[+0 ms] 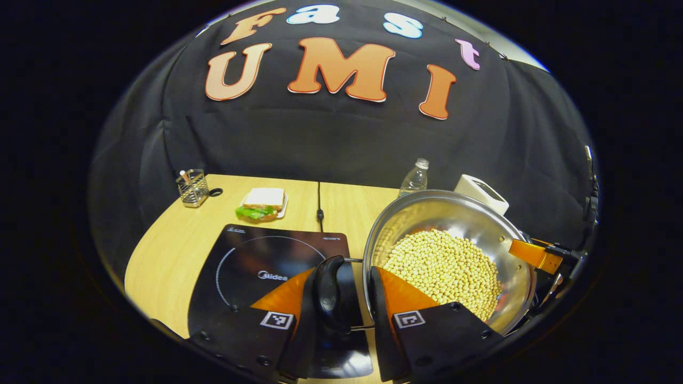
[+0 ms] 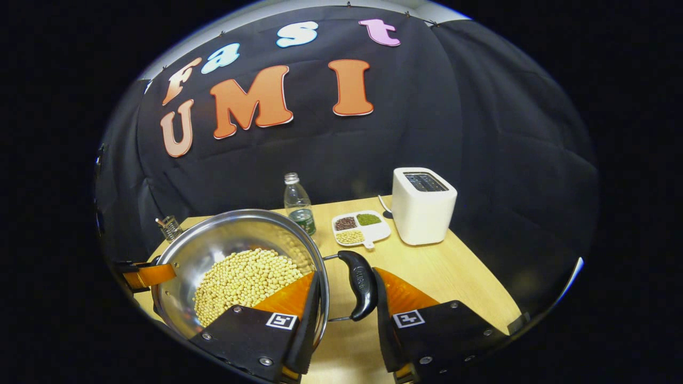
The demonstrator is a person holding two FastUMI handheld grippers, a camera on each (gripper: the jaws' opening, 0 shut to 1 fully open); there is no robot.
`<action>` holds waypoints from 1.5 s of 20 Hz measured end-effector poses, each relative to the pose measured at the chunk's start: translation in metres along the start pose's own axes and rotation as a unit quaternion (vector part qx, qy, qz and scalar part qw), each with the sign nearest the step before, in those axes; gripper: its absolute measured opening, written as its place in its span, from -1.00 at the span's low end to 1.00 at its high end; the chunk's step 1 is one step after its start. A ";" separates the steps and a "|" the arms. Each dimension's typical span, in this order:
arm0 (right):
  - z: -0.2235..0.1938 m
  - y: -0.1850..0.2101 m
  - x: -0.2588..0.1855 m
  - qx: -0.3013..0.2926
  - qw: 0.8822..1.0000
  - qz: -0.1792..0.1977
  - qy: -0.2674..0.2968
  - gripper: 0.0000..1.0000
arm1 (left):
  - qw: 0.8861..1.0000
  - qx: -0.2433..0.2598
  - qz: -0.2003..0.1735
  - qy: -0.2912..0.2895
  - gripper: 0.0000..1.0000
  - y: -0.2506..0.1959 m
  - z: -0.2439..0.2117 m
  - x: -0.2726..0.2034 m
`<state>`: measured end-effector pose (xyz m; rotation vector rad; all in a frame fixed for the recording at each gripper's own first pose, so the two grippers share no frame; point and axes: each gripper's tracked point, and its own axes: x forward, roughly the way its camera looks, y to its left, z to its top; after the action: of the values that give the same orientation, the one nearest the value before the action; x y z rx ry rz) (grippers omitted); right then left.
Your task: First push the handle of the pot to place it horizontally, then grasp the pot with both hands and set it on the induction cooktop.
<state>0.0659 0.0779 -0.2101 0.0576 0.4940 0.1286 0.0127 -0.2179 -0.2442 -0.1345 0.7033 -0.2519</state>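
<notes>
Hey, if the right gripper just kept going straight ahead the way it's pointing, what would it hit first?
The pot's black side handle, which already sits between the right gripper fingers. Beyond it, roughly in line, lies the divided dish of beans, though depth is hard to judge.

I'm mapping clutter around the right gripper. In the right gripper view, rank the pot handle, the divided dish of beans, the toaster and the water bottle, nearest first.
From the right gripper:
1. Pot handle, between its fingers.
2. Divided dish of beans, ahead, mid-table.
3. Water bottle behind the pot's rim and toaster ahead to the right: too close to call.
</notes>
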 end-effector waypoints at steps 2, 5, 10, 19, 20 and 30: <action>0.001 0.020 0.001 -0.001 1.000 0.008 0.000 0.02 | 1.000 -0.004 0.008 -0.001 0.12 0.019 0.005 -0.007; 0.002 0.051 0.003 -0.003 1.000 0.023 0.003 0.02 | 1.000 -0.014 0.020 -0.001 0.12 0.051 0.007 -0.015; 0.000 0.104 0.009 -0.006 0.999 0.052 0.008 0.02 | 0.999 -0.021 0.048 -0.008 0.08 0.106 0.014 -0.029; -0.020 0.185 0.028 -0.010 0.995 0.093 0.031 0.02 | 0.995 -0.036 0.090 0.005 0.08 0.192 0.010 -0.033; -0.023 0.194 0.032 -0.011 0.995 0.096 0.034 0.02 | 0.995 -0.037 0.093 0.006 0.04 0.199 0.008 -0.032; -0.052 0.228 0.056 -0.019 0.993 0.103 0.060 -0.06 | 0.993 -0.044 0.102 0.032 0.09 0.240 -0.012 -0.009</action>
<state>0.0648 0.3127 -0.2622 0.0650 0.6041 0.3454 0.0423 0.0148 -0.2976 -0.1387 0.7861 -0.0303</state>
